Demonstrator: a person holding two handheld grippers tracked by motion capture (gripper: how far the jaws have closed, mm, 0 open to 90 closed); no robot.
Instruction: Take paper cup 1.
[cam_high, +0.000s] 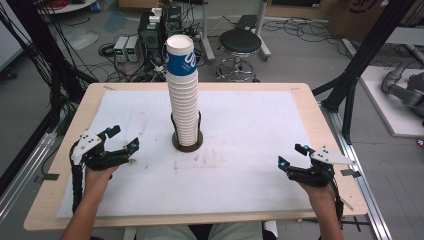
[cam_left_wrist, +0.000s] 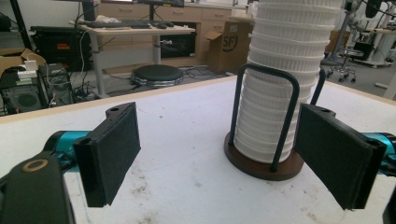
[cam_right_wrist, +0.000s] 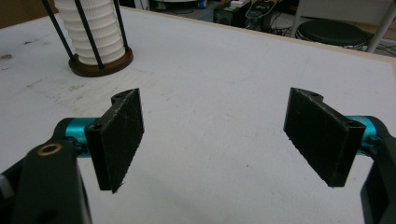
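Observation:
A tall stack of white paper cups, the top one with a blue band, stands in a black wire holder on a round dark wooden base at the middle of the table. My left gripper hovers at the table's left, jaws wide apart and nothing between them; in the left gripper view the stack and its base sit just ahead to the right. My right gripper is near the front right, open and empty; in its view the stack stands far off at the upper left.
A white sheet with scuff marks covers the wooden table. Beyond the far edge stand a black stool, electronics boxes and cables on the floor. Black frame posts rise at both sides.

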